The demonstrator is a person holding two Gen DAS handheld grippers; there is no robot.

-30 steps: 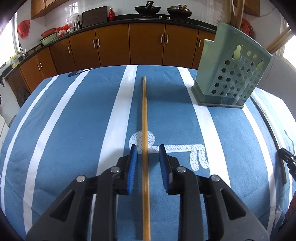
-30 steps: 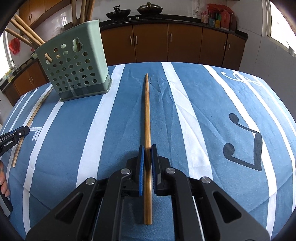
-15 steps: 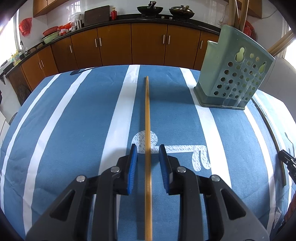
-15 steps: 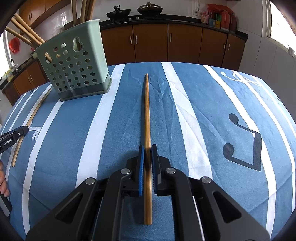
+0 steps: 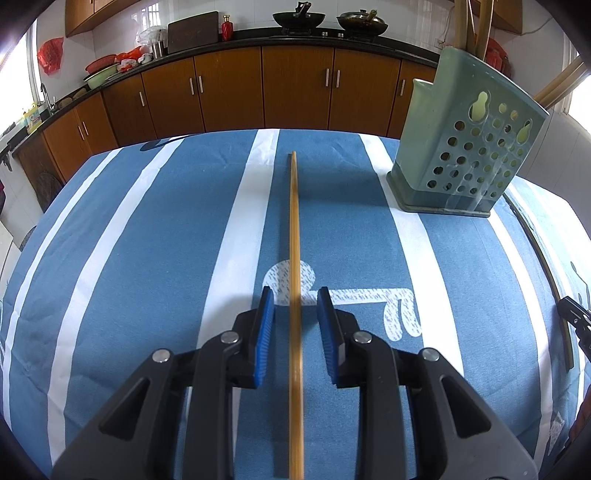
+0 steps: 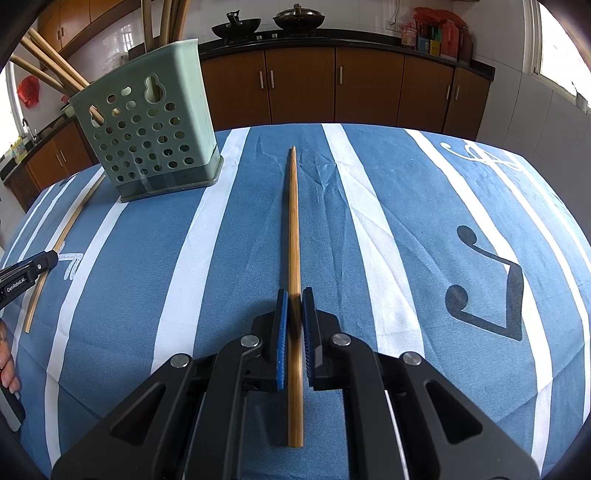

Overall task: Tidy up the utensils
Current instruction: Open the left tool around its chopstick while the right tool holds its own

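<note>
Two grippers: both beside the green holder (image 6: 147, 140);
Right gripper (image 6: 294, 314): clamped on a chopstick (image 6: 293, 221);
Left gripper (image 5: 294, 314): narrowly parted around another chopstick (image 5: 294, 229), pads apart from it

1. Grippers first, and we count two: the left gripper (image 5: 295, 314) and the right gripper (image 6: 294, 306), one in each wrist view.
2. Loose chopsticks on the cloth, two. The first chopstick (image 5: 294, 240) runs toward twelve o'clock in the left view. The second chopstick (image 6: 293, 240) does the same in the right view.
3. One green holder (image 6: 147, 140), at ten o'clock in the right view.
4. Standing sticks (image 6: 55, 70) in that holder: we make out at least four, but they're too bunched for an exact count.
5. Two woks (image 5: 299, 17) on the counter at twelve o'clock.
6. One hand (image 6: 7, 354), at the eight o'clock edge.
</note>
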